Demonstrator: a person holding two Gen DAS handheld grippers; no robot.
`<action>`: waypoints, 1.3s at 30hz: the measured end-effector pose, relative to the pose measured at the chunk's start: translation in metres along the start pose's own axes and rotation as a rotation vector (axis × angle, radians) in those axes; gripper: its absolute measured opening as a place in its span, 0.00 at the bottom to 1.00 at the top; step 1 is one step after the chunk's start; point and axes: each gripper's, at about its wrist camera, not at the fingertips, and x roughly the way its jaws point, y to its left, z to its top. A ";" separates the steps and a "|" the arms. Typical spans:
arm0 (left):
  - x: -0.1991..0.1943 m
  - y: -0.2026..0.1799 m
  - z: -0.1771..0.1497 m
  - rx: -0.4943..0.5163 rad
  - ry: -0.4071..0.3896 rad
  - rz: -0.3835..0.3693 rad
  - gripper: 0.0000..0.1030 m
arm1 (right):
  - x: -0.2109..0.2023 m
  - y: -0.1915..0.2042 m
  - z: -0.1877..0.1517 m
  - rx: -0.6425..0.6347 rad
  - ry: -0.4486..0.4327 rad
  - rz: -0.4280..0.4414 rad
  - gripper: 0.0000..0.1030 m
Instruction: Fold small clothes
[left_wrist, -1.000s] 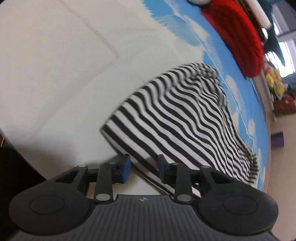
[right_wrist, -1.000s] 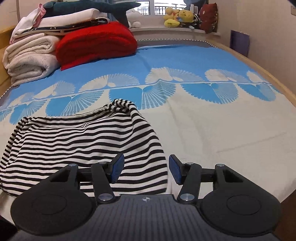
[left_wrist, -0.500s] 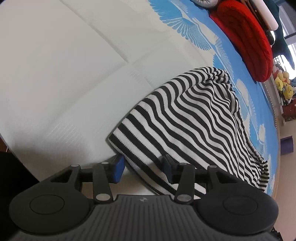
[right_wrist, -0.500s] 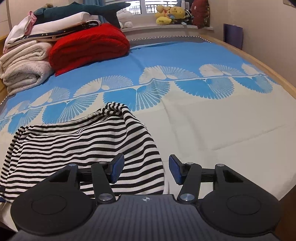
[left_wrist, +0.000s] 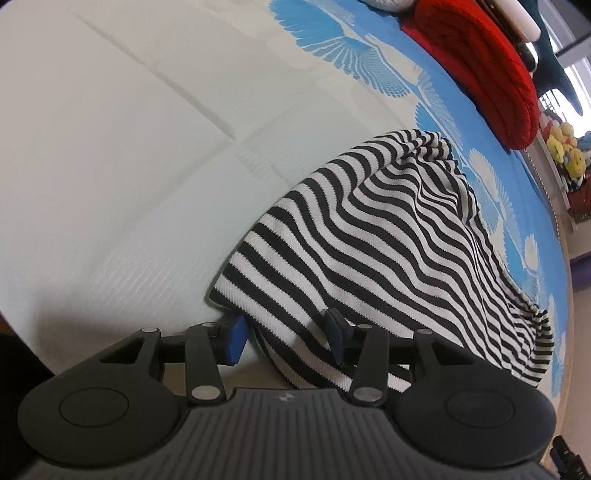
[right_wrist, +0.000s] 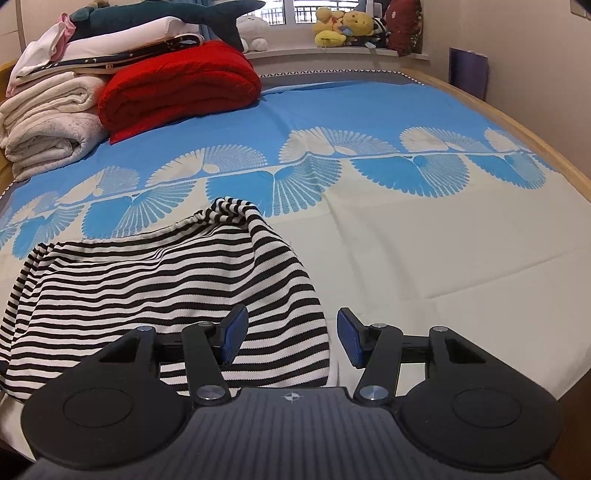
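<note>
I have the black-and-white striped garment (right_wrist: 162, 295) lying on the near, pale part of the bedspread (right_wrist: 443, 258), close to the bed's front edge. It looks like a small knit top or skirt with a gathered edge bunched up at the far corner; I cannot tell which. It is spread roughly flat but rumpled, so I judge the folding as barely begun: I can see no finished crease.

My left gripper (left_wrist: 284, 341) sits at the garment's near corner. Its jaws are apart and straddle the hem, with striped fabric between them. The right-hand pad is at the cloth, perhaps touching it, while the blue left pad stands clear, so nothing is pinched yet.

My right gripper (right_wrist: 291, 341) hovers over the opposite near corner, jaws wide apart. The garment's edge runs between them, but neither pad presses on it.

What is left, as I read it, is nearly everything: close both grippers on the near corners, carry that edge over toward the bunched far side, then smooth and fold again. The folded red blanket (right_wrist: 177, 85) and the stacked white towels (right_wrist: 48, 122) at the head of the bed stay well apart from my work.
</note>
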 end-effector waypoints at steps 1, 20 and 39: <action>0.000 -0.002 -0.001 0.010 -0.007 0.005 0.42 | 0.000 0.000 0.000 -0.001 0.001 -0.001 0.54; -0.052 -0.014 -0.006 0.173 -0.091 0.040 0.09 | 0.006 0.007 0.056 -0.066 -0.124 -0.014 0.53; -0.088 -0.193 -0.102 0.705 -0.398 -0.214 0.06 | 0.021 -0.014 0.049 0.010 -0.102 -0.030 0.53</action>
